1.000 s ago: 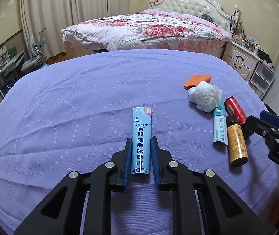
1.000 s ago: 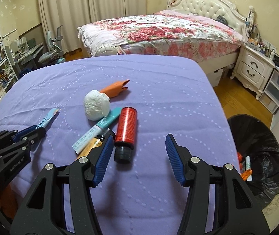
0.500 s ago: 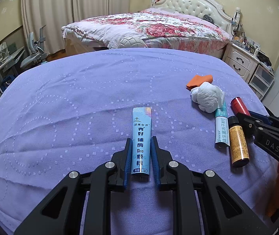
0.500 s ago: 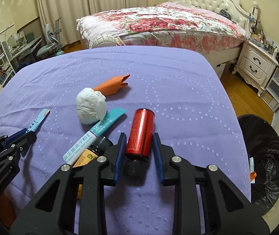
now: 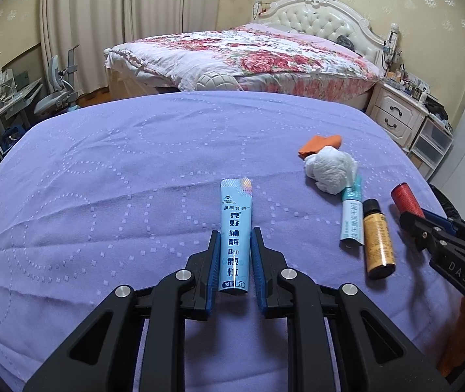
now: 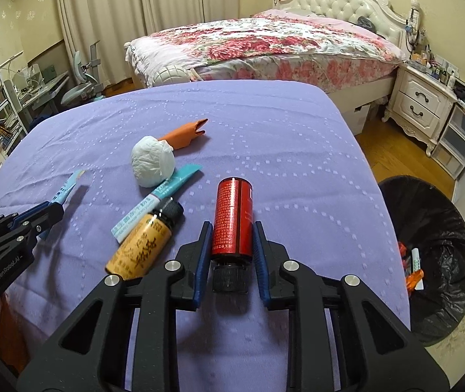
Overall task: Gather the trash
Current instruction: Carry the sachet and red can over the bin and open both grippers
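My right gripper (image 6: 232,254) is clenched on the red bottle (image 6: 232,219), its long axis along my fingers; the trash bin (image 6: 441,261) waits at the frame's right. My left gripper (image 5: 234,258) grasps the blue sachet (image 5: 235,228).

Purple cloth (image 6: 265,137): right gripper (image 6: 232,245) clamped on a red bottle (image 6: 232,219) (black cap toward the camera); yellow bottle (image 6: 141,248), teal sachet (image 6: 157,202), white paper wad (image 6: 152,165), orange scrap (image 6: 186,134). Left gripper (image 6: 54,210) pinching a blue sachet (image 6: 67,187). Black-lined bin (image 6: 435,254) at right.
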